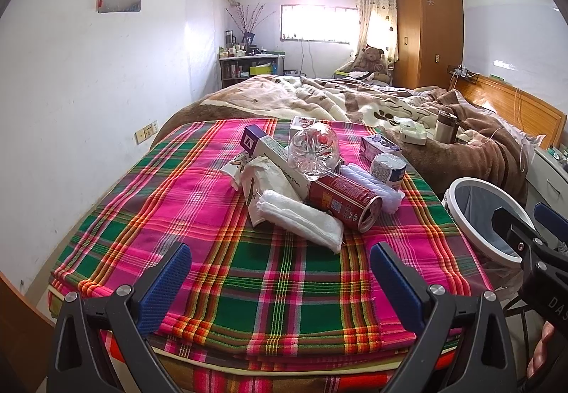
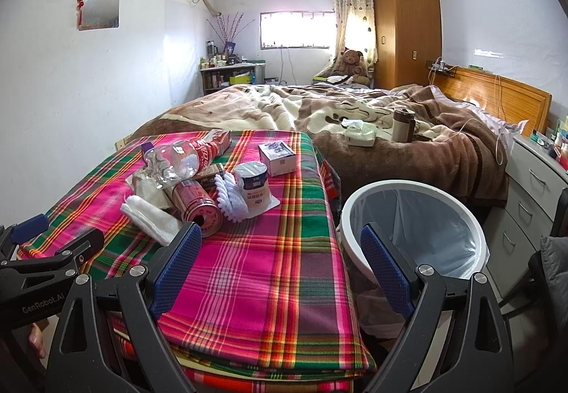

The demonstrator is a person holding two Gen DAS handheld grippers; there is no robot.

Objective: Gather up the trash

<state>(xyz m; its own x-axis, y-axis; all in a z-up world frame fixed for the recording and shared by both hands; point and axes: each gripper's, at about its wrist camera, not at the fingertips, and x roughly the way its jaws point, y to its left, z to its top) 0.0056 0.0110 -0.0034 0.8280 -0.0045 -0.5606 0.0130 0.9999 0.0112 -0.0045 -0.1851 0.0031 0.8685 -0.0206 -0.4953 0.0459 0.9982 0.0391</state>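
1. I judge this to be the start of collecting: the trash sits in one heap on the plaid cloth (image 1: 248,272), and I see nothing inside the lined bin (image 2: 472,233).
2. My left claw (image 1: 280,281) hangs above the near edge of the cloth with its jaws spread wide and nothing between them. It points at the heap.
3. My right claw (image 2: 280,263) is also wide and empty, straddling the cloth's right edge and the bin's near rim.
4. The heap: a folded white tissue (image 1: 301,221) is nearest the left claw, touching a red can (image 1: 342,201) that lies on its side with its open end toward me. Behind them a clear plastic bottle (image 1: 312,151) rests on a long cream box (image 1: 275,159) and crumpled paper wrapping (image 1: 261,183).
5. To the right of the can lie a white ridged piece (image 2: 230,196) and a small lidded cup (image 2: 254,185); a small square box (image 2: 277,157) stands apart, farther back.
6. The bin stands on the floor just beside the cloth's right edge, close to the right claw.
7. Next, I think the right claw should reach left for the can or the cup, since it has the short carry to the bin.
8. The can could roll, so I would close across its body rather than its ends. The tissue is soft and low, so a claw must come right down to the cloth to catch it.
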